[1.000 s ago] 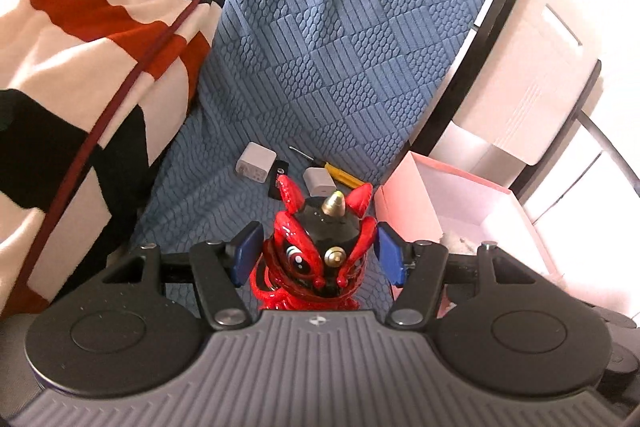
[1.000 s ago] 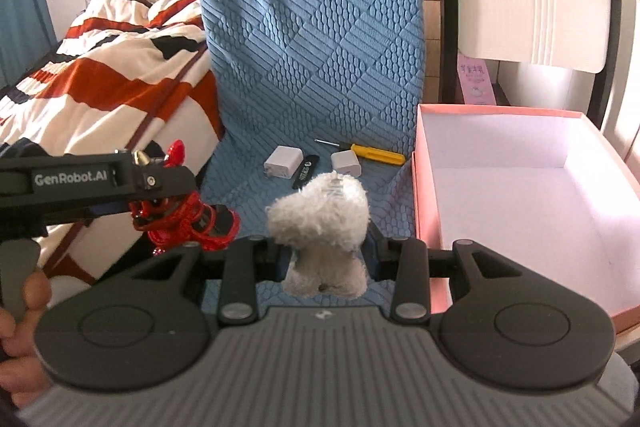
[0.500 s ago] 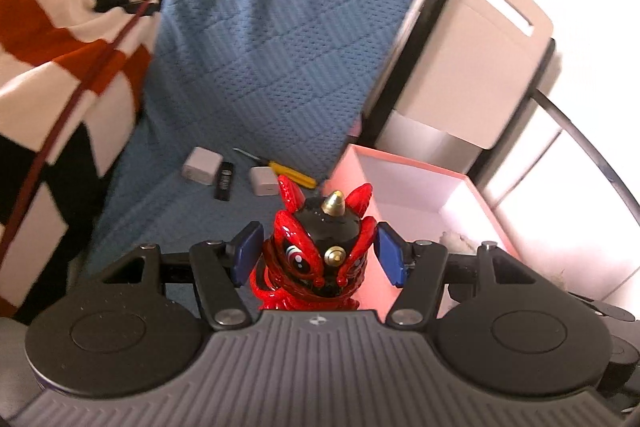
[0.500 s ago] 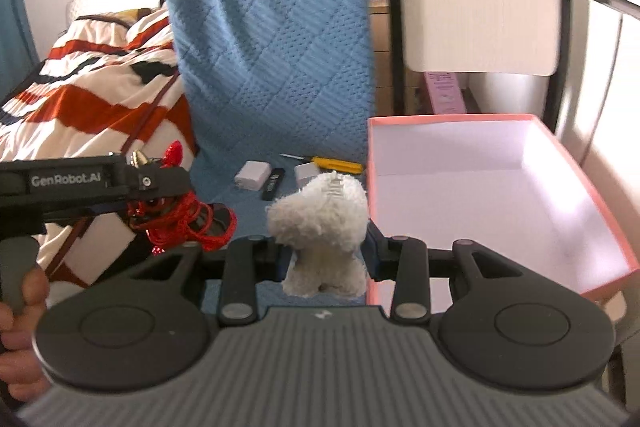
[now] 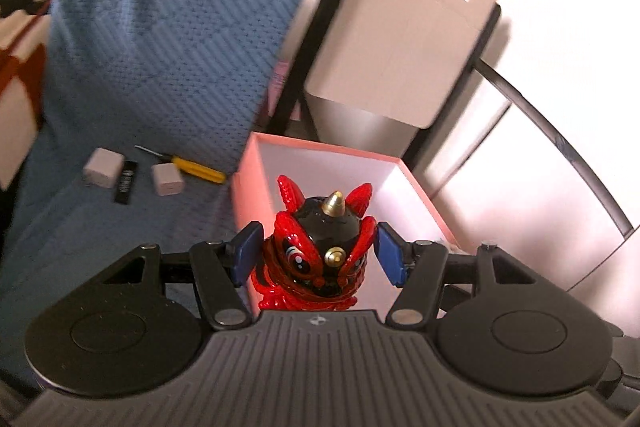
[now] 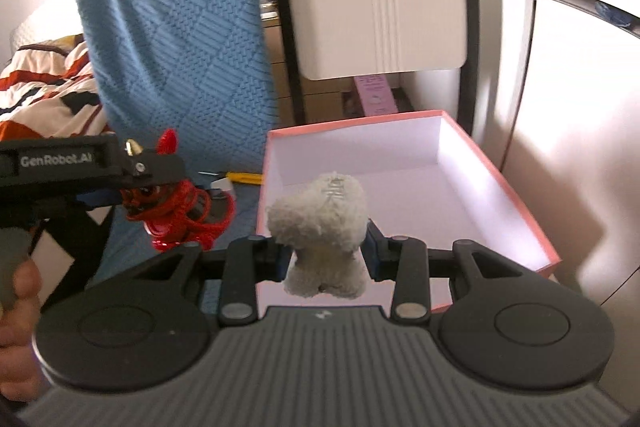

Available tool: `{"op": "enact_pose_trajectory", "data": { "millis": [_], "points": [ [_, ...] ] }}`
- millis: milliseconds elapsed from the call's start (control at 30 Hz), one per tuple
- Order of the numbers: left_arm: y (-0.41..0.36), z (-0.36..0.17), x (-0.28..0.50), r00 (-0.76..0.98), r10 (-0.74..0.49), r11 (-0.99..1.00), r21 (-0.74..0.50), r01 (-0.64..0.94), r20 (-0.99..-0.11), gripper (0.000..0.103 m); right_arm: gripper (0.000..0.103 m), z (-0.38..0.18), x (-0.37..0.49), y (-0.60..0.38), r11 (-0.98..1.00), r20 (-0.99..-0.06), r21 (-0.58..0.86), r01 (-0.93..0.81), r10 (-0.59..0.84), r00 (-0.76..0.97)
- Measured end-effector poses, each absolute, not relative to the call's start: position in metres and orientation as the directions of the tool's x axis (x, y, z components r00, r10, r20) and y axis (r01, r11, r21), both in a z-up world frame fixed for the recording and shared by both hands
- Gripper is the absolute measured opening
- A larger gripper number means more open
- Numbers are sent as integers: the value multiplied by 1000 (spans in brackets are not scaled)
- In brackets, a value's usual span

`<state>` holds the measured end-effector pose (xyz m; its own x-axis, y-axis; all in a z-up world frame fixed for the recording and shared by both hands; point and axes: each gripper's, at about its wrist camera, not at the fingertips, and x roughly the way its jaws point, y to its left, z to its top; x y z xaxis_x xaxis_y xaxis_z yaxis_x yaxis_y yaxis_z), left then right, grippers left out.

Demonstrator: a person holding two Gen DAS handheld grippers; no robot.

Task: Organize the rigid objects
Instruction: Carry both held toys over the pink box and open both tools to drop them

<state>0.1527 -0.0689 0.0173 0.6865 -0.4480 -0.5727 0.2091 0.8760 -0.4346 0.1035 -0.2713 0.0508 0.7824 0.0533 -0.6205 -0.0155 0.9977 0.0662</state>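
Blue quilted cloth [image 5: 160,67] lies beside the pink box [image 6: 500,187], where the left gripper [image 5: 318,255] clamps the red figurine [image 5: 320,247] and the right gripper [image 6: 324,255] pinches a fluffy white toy [image 6: 320,219], so both near the rim could collide.

counted: one red figurine [image 5: 318,255], one white plush toy [image 6: 320,223], one pink box [image 6: 516,203], two white adapters [image 5: 103,169], one yellow screwdriver [image 5: 196,169], one black stick [image 5: 126,183].
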Motion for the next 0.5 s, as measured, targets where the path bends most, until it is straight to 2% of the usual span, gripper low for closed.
{"op": "enact_pose_trajectory", "data": {
  "millis": [500],
  "points": [
    [-126,-30,224,565,-476,875,-428,227,-674,67,39,21,154,-313,996,-704,74,49,17,710]
  ]
}}
